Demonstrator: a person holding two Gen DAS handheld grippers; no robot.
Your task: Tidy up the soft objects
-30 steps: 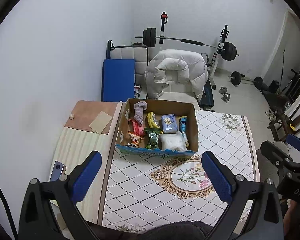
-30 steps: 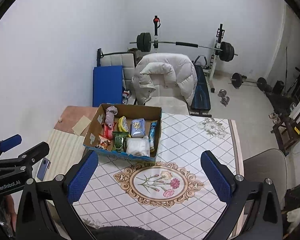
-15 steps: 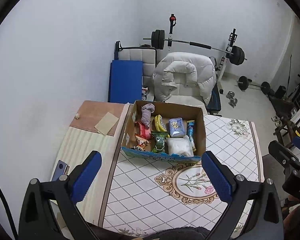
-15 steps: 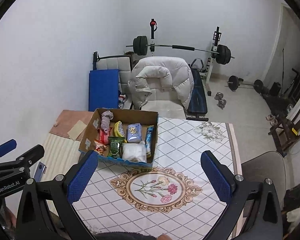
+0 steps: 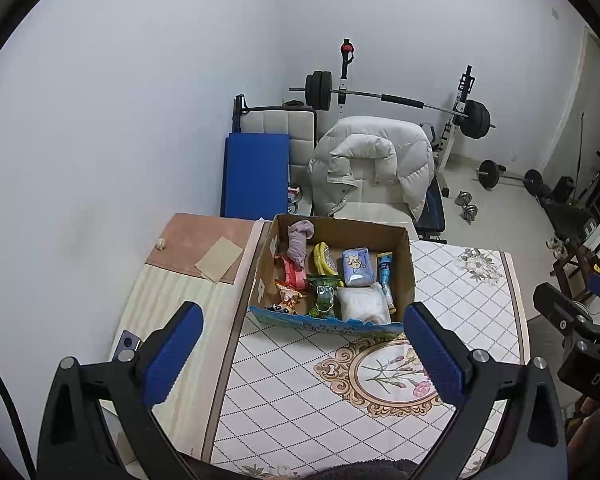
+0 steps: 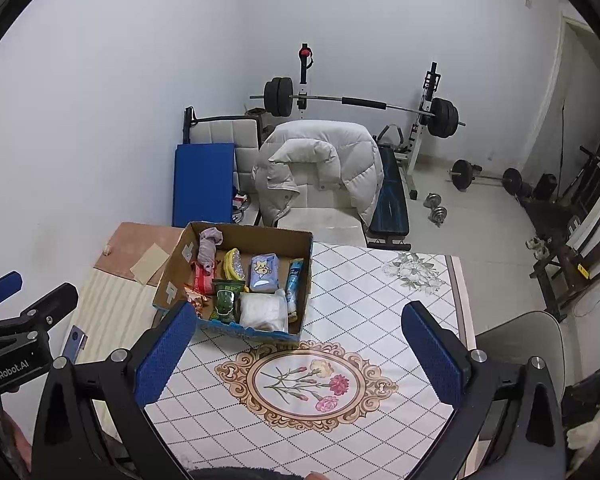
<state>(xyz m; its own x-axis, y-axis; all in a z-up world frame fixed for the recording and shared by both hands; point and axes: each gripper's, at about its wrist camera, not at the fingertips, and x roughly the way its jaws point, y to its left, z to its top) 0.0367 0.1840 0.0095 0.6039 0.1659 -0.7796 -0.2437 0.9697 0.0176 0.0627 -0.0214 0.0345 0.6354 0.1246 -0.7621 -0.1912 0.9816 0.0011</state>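
An open cardboard box (image 5: 402,268) stands at the table's far left; it also shows in the right wrist view (image 6: 306,276). It holds several soft things: a mauve cloth (image 5: 299,240), a yellow banana-shaped item (image 5: 325,259), a blue tissue pack (image 5: 356,266), a white bag (image 5: 362,304), a green packet (image 5: 324,295) and a blue tube (image 5: 385,274). My left gripper (image 5: 302,356) is open and empty, high above the table's near side. My right gripper (image 6: 298,354) is open and empty, beside it to the right.
The table carries a white diamond-pattern cloth with a floral medallion (image 6: 306,380). A striped mat with a phone (image 5: 127,346) lies left. Behind the table stand a chair with a white puffer jacket (image 5: 374,168), a blue pad (image 5: 256,176) and a barbell rack (image 5: 396,100). A chair (image 6: 520,344) stands right.
Both grippers have drawn up and back, so the box and table look smaller and lower in view. Both stay open and empty. Nothing in the box has moved.
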